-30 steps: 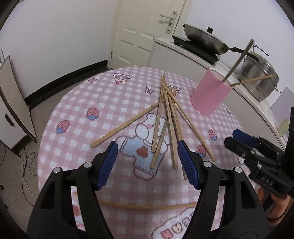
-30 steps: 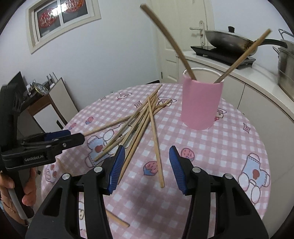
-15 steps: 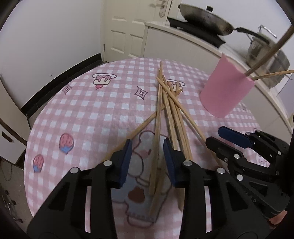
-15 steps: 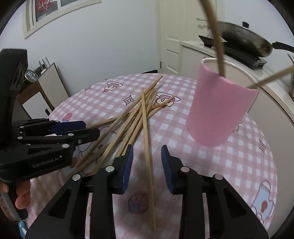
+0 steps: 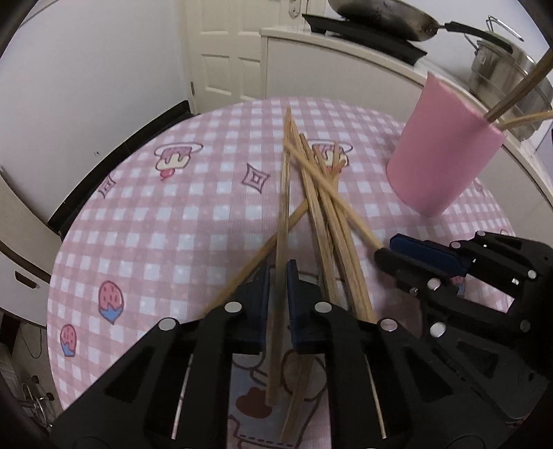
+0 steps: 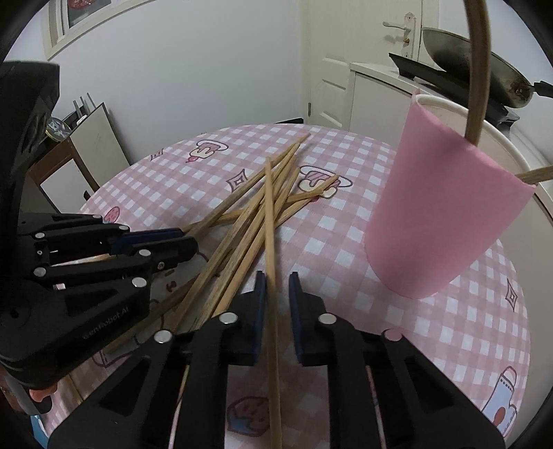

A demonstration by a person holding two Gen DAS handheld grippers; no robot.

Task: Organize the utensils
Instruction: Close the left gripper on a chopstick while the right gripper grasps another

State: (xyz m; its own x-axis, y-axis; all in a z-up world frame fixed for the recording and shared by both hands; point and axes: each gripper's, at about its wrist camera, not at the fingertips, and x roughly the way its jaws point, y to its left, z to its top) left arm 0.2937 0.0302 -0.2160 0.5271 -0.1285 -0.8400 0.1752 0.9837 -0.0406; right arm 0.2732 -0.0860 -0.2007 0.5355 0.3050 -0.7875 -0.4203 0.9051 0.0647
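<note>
Several wooden chopsticks point(image 5: 321, 207) lie crossed in a heap on the pink checked tablecloth point(image 5: 166, 214); the heap also shows in the right wrist view point(image 6: 255, 210). A pink cup point(image 5: 442, 152) holding two sticks stands at the right, close in the right wrist view point(image 6: 439, 221). My left gripper point(image 5: 277, 273) is low over the heap, its jaws nearly closed around one chopstick point(image 5: 281, 241). My right gripper point(image 6: 276, 286) is low too, its jaws narrowed around another chopstick point(image 6: 271, 241) with small gaps at each side.
A counter point(image 5: 345, 51) with a wok point(image 5: 380, 20) and a steel pot point(image 5: 508, 69) runs behind the table. A white door point(image 5: 224, 45) is at the back. A cabinet and boards point(image 6: 86, 145) stand off the table's left side.
Both grippers have dropped down to the heap and moved forward. Their jaws went from wide open to narrow, each around one chopstick.
</note>
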